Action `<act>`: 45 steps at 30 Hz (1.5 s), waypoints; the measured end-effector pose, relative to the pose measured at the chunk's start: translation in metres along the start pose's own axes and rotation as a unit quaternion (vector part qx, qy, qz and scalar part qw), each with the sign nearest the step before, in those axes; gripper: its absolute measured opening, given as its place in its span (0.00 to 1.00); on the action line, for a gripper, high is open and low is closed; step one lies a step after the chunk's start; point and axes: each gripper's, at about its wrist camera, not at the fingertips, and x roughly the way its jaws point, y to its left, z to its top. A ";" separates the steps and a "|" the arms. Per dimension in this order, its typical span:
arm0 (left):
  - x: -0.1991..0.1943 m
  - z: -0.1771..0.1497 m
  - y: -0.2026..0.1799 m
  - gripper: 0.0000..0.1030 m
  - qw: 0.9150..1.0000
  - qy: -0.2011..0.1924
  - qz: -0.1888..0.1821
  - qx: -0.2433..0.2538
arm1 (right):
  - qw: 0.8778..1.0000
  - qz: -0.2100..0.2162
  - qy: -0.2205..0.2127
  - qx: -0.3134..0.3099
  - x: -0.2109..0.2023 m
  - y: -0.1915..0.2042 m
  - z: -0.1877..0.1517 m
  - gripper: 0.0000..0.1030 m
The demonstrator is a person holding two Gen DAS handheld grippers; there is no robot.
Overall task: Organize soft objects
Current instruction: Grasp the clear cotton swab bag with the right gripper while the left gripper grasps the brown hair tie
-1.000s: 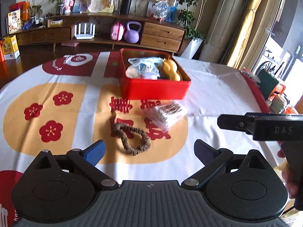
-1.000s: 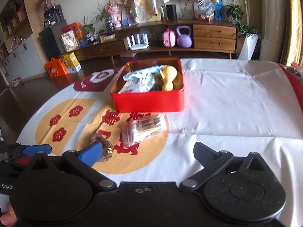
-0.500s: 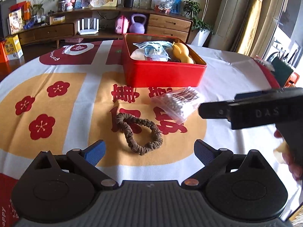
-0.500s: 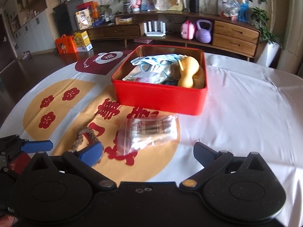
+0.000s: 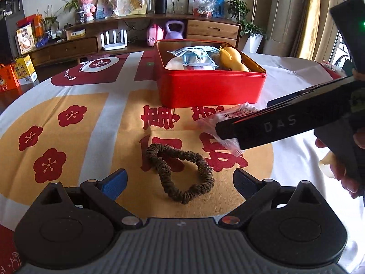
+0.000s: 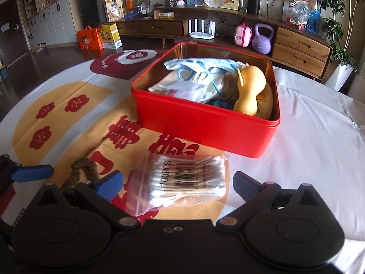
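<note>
Cotton-swab bag (image 6: 182, 180) on tablecloth (image 6: 308, 137), just in front of red tin (image 6: 205, 123); larger and nearer than a second ago, now lying between the spread fingers of the right gripper (image 6: 178, 183). Brown scrunchie (image 5: 180, 171) likewise closer, centred ahead of the left gripper (image 5: 180, 182), fingers wide apart. Contact with either item apparently none, though hard to judge.

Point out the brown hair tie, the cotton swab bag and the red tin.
brown hair tie (image 5: 180, 171), left wrist view, on its upper loop.
cotton swab bag (image 6: 182, 179), right wrist view, on its barcode label.
red tin (image 6: 200, 123), right wrist view, on its front wall.
</note>
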 end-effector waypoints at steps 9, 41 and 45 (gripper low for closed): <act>0.010 -0.002 -0.005 0.81 1.000 0.001 0.014 0.012 | 1.000 -0.005 0.008 0.016 0.014 -0.004 -0.005 1.00; 0.002 0.000 0.012 0.20 0.999 -0.019 0.029 -0.003 | 0.999 0.000 -0.007 0.045 -0.019 0.004 -0.022 0.69; -0.006 0.001 0.012 0.20 1.000 -0.019 0.023 -0.009 | 0.999 0.003 -0.010 0.046 -0.035 0.008 -0.029 0.69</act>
